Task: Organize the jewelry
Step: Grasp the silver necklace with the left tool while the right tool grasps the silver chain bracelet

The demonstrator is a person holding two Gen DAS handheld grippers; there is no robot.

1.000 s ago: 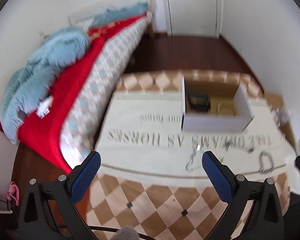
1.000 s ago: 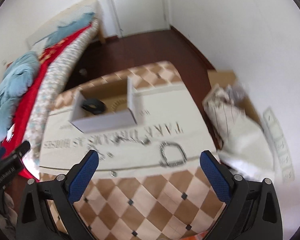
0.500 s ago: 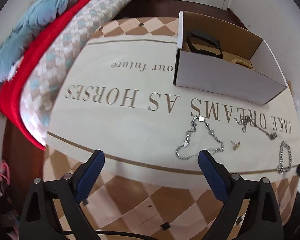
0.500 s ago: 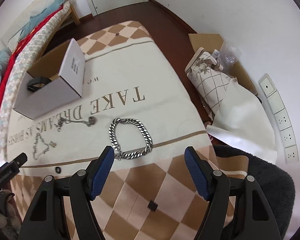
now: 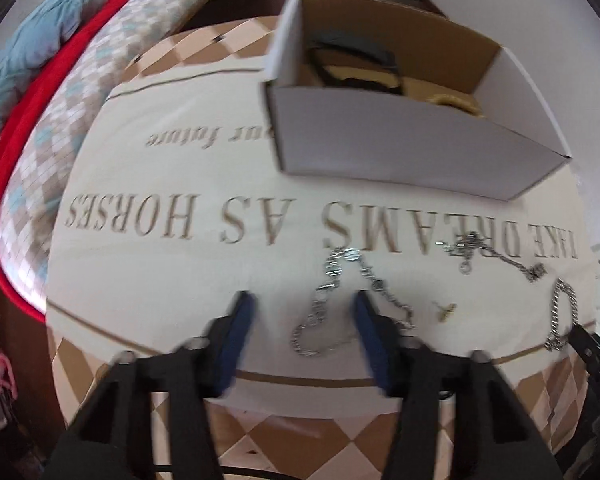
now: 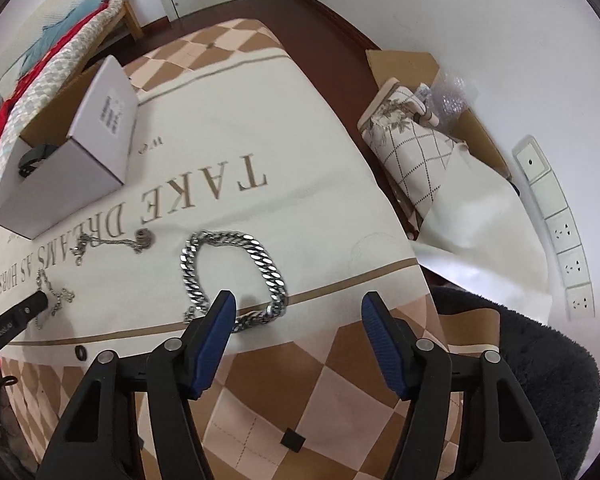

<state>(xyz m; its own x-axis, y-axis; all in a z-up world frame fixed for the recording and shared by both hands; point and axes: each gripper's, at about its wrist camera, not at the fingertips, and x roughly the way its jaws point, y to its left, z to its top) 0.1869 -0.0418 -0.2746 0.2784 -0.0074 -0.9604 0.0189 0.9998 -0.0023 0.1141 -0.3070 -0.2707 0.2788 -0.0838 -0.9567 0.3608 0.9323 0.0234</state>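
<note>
A thin silver chain [image 5: 342, 298] lies on the lettered cloth, partly between the blue pads of my open left gripper [image 5: 302, 308], which is low over it. A thick silver link bracelet [image 6: 232, 276] lies just beyond my open, empty right gripper [image 6: 298, 304]; it also shows in the left wrist view [image 5: 562, 316]. A second thin chain with a ring [image 6: 112, 242] and a small gold earring [image 5: 444, 312] lie between them. An open white cardboard box [image 5: 400, 152] at the back holds a black band [image 5: 352, 60] and a gold piece [image 5: 454, 102].
A bed with a red blanket [image 5: 32, 92] runs along the left. A box with patterned cloth and bubble wrap [image 6: 416, 132] stands on the floor at the right, beside wall sockets [image 6: 568, 240]. A small dark ring [image 6: 80, 353] lies near the cloth's front edge.
Both grippers have moved down and forward toward the table. The left jaws have narrowed around the thin chain. The right gripper has come closer to the thick bracelet.
</note>
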